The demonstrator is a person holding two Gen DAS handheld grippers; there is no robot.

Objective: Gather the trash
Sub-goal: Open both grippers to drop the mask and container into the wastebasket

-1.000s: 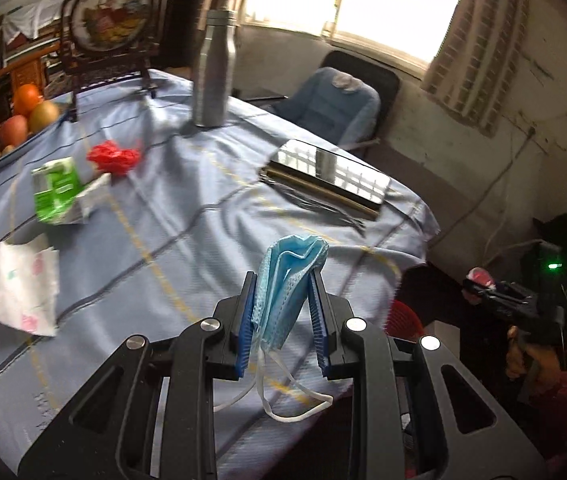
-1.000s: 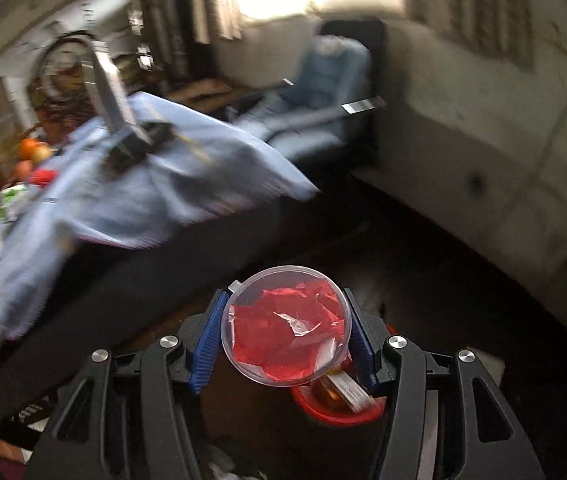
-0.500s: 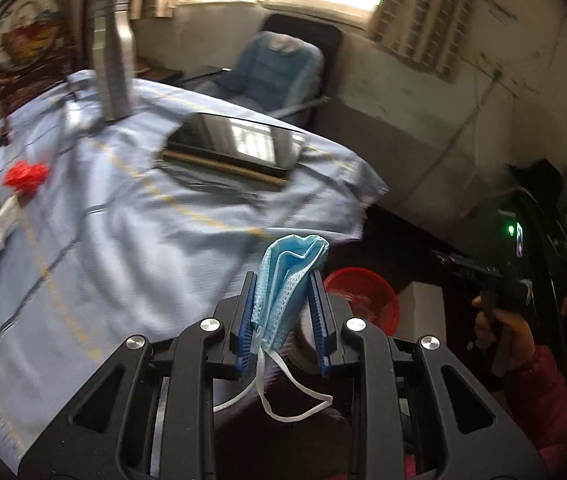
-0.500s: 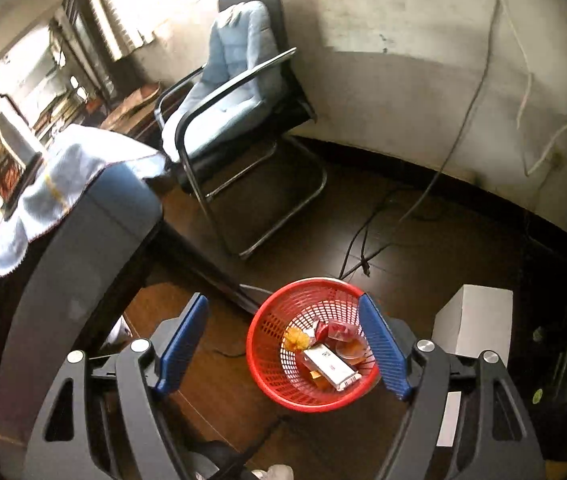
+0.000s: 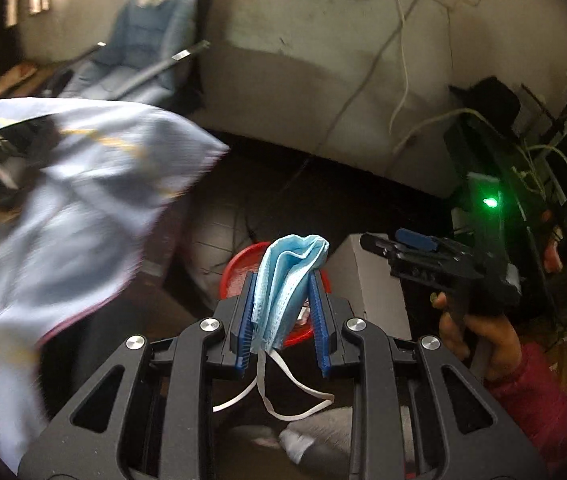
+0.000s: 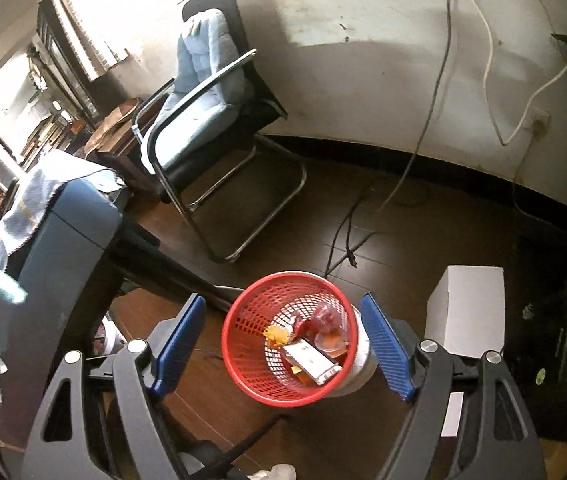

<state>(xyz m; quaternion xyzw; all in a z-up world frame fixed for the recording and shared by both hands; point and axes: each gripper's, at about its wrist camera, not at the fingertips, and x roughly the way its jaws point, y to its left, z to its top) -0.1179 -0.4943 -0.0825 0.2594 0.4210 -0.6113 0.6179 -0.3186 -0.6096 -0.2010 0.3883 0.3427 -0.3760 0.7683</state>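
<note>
- We see a crumpled blue face mask (image 5: 289, 276), pinched upright, its white ear loops dangling below.
- We see the red mesh basket (image 6: 243, 352) on the dark floor, holding a clear cup (image 6: 329, 334) with red scraps and a small carton (image 6: 310, 361).

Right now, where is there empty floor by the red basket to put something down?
Bare floor lies between the red basket and the chair. A cable crosses behind the basket, and the white box crowds its right side.
</note>
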